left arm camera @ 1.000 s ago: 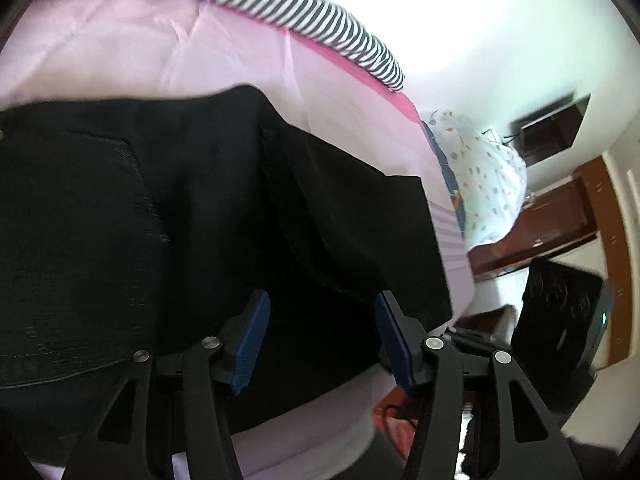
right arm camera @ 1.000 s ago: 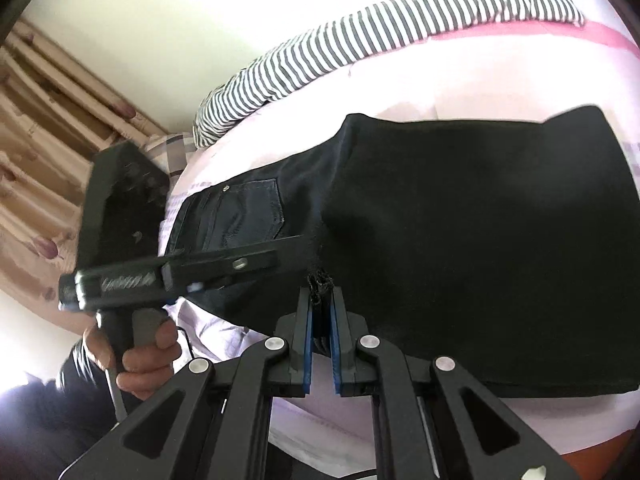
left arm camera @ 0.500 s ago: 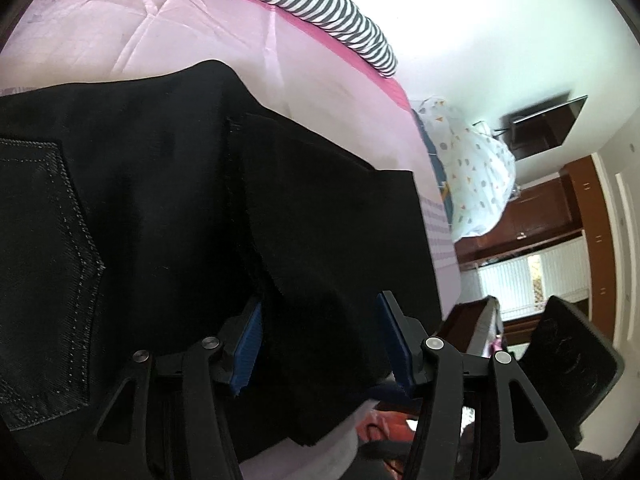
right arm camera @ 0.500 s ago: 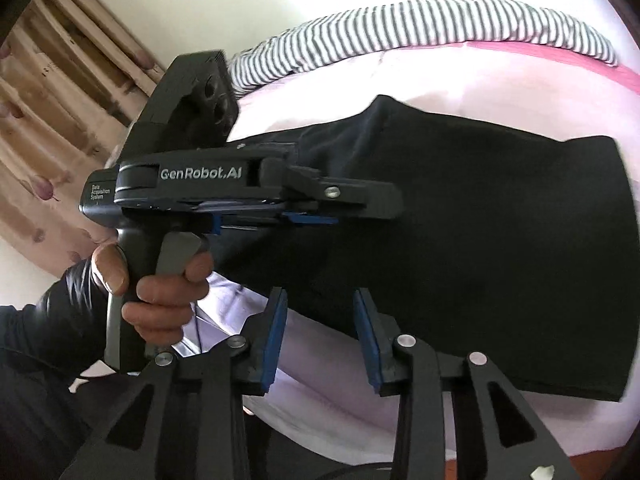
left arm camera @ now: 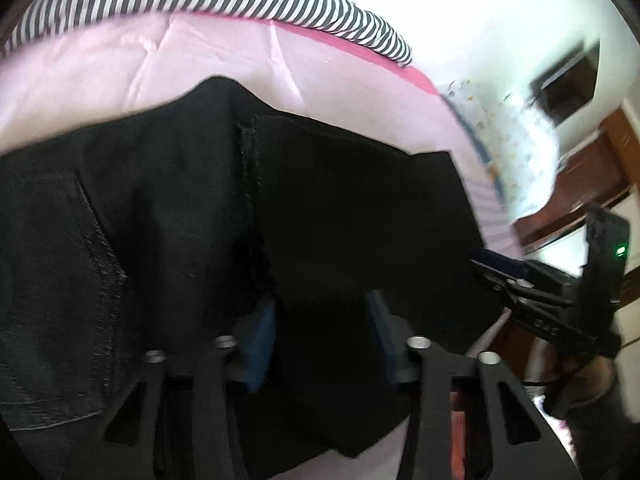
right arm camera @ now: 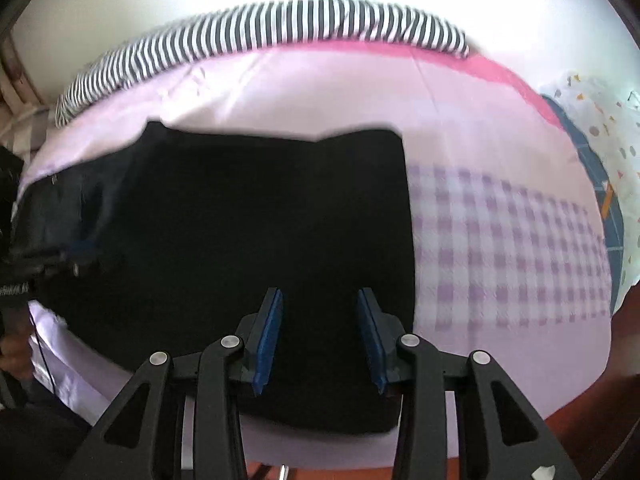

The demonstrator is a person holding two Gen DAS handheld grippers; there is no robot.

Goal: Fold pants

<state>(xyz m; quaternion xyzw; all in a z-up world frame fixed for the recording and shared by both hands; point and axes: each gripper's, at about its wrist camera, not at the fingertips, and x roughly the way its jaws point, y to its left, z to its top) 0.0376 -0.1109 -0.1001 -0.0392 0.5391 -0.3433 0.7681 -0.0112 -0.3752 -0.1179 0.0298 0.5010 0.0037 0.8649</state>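
The black pants [left arm camera: 328, 216] lie folded on the pink bed sheet [left arm camera: 224, 52], a back pocket [left arm camera: 52, 272] at the left. In the right wrist view the pants [right arm camera: 248, 224] form a dark rectangle. My left gripper [left arm camera: 320, 320] is open, low over the pants' near edge, with nothing between its blue pads. My right gripper [right arm camera: 318, 320] is open over the pants' near right part, empty. The right gripper [left arm camera: 532, 292] also shows at the right of the left wrist view, and the left gripper [right arm camera: 36, 264] at the left edge of the right wrist view.
A black-and-white striped cloth [right arm camera: 256, 28] runs along the far side of the bed. A purple checked patch [right arm camera: 508, 248] of sheet lies right of the pants. A dotted white quilt [right arm camera: 604, 120] sits far right. Wooden furniture [left arm camera: 588, 176] stands beyond the bed.
My right gripper opened, let go of the pants' edge and swung right along the pants. My left gripper stayed open and shifted over the folded pants.
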